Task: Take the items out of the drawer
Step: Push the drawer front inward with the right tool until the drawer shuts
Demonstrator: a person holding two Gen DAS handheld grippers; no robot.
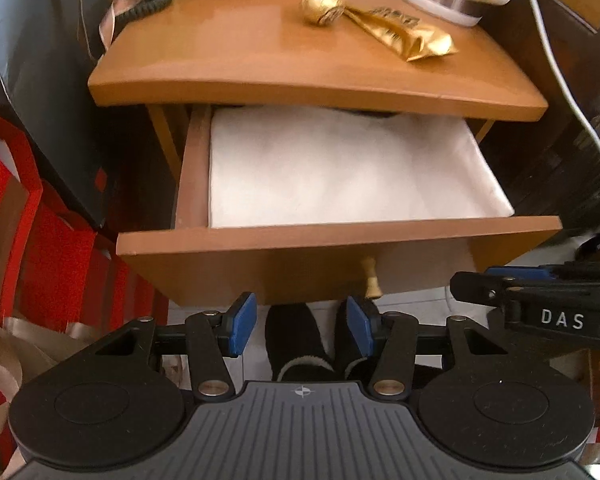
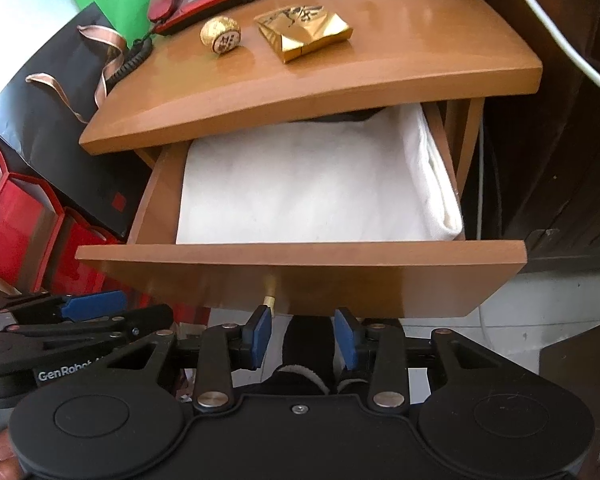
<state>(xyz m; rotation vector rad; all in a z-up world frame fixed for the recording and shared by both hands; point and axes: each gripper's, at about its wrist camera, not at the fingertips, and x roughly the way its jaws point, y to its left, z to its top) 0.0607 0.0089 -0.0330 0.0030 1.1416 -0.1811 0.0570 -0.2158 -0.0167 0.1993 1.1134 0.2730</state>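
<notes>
Left wrist view: drawer (image 1: pixel 340 236) front edge pulled out; left tool (image 1: pixel 302 326), right tool (image 2: pixel 302 338) parted, empty, below it

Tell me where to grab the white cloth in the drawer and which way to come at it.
Grip the white cloth at its bunched fold along the drawer's right wall, coming from above. The rest lies flat against the bottom and gives fingers little to pinch; that fold stands up, probably thick enough. The tabletop overhangs the back, so enter near the front. Both tools are open, empty.
</notes>
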